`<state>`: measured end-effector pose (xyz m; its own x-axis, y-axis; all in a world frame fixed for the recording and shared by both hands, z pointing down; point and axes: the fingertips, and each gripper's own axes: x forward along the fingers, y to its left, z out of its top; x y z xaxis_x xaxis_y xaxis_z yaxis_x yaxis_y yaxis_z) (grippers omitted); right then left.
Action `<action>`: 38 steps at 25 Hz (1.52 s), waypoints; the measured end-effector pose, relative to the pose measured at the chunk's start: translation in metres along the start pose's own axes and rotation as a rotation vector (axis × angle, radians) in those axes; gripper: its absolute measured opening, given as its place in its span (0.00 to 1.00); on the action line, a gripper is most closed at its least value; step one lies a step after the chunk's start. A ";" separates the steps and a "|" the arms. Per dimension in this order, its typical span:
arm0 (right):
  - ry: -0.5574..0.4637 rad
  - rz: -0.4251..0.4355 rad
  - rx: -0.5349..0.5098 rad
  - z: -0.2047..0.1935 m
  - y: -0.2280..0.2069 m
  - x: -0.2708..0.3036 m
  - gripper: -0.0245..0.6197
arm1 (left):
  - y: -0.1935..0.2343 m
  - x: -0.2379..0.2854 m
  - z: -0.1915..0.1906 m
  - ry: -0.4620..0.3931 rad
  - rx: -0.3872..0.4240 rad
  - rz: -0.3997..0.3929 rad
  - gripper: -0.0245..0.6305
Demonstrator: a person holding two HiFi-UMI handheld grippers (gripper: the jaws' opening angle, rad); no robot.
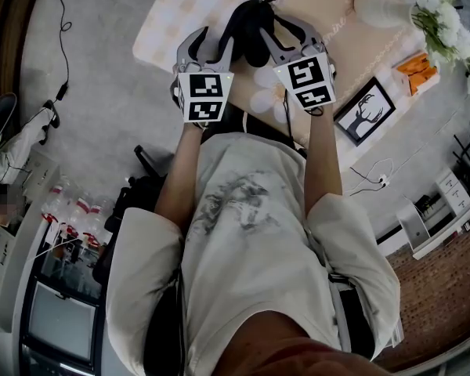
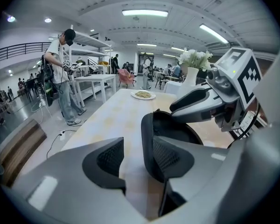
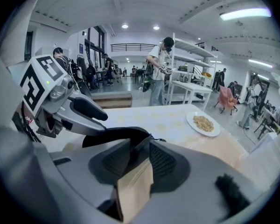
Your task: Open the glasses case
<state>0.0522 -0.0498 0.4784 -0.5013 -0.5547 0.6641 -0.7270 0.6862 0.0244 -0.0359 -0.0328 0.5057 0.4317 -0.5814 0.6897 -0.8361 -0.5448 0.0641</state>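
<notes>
To your far left the grey floor (image 1: 102, 77) lies open, with one thin cable (image 1: 63, 30) trailing across it. The table (image 1: 168, 10), under a cream checked cloth, begins right of that. Its left edge runs close beside your left gripper (image 2: 137, 143), so you have little tabletop on that side.

That gripper's jaws stand partly apart. The thick rim of the glasses case (image 1: 251, 22) stands between them, against the right-hand pad (image 2: 168, 155). A strip of cloth shows between the rim and the other pad, so there is no squeeze.

The black case sits between your two grippers, over the near part of the table; I cannot tell whether it rests on the cloth. From the left gripper view its inside looks hollow and dark.

Your right gripper (image 3: 140, 144) has its jaws drawn narrow, pinching the case's thin edge.

Beyond the case the cloth runs bare to a plate of food (image 3: 203, 123) at the far end, so forward is your widest room.

To the right it is tighter. A white vase (image 1: 376, 8) with white flowers (image 1: 442, 18) stands far right, an orange thing (image 1: 417, 70) lies nearer, and a framed deer picture (image 1: 364, 110) lies just beside your right forearm.
</notes>
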 end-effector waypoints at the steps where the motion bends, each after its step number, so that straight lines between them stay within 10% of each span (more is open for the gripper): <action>1: -0.001 0.000 0.001 0.000 0.000 0.000 0.25 | 0.001 0.000 -0.001 0.000 -0.004 0.001 0.35; 38: -0.012 0.014 0.021 -0.005 0.002 -0.001 0.21 | 0.006 0.001 0.000 -0.006 -0.015 0.004 0.35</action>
